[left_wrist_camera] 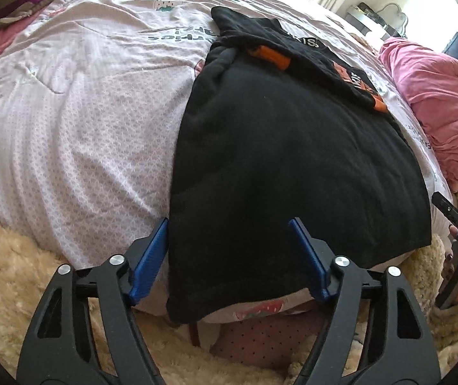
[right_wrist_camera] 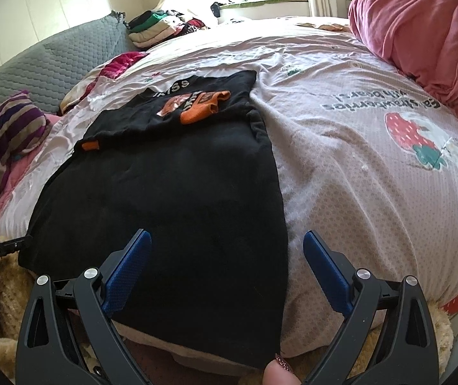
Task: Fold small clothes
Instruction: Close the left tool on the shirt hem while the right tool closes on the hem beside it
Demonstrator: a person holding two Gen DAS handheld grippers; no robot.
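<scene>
A small black shirt [left_wrist_camera: 286, 160] with orange trim and a printed chest lies flat on the bed, its hem hanging over the near edge; it also shows in the right wrist view [right_wrist_camera: 177, 199]. Its upper part is folded down, with orange cuffs [right_wrist_camera: 201, 110] on top. My left gripper [left_wrist_camera: 229, 224] is open, its blue fingers [left_wrist_camera: 152, 256] straddling the shirt's near left hem corner. My right gripper [right_wrist_camera: 227, 235] is open, straddling the shirt's near right hem edge. Neither holds cloth.
The bed cover [right_wrist_camera: 373, 192] is pale pink with a strawberry print. A pink duvet [right_wrist_camera: 421, 32] is bunched at the right. A striped cushion [right_wrist_camera: 1, 128] and a clothes pile [right_wrist_camera: 158, 29] lie left and far. A beige furry rug [left_wrist_camera: 11, 272] lies below the bed edge.
</scene>
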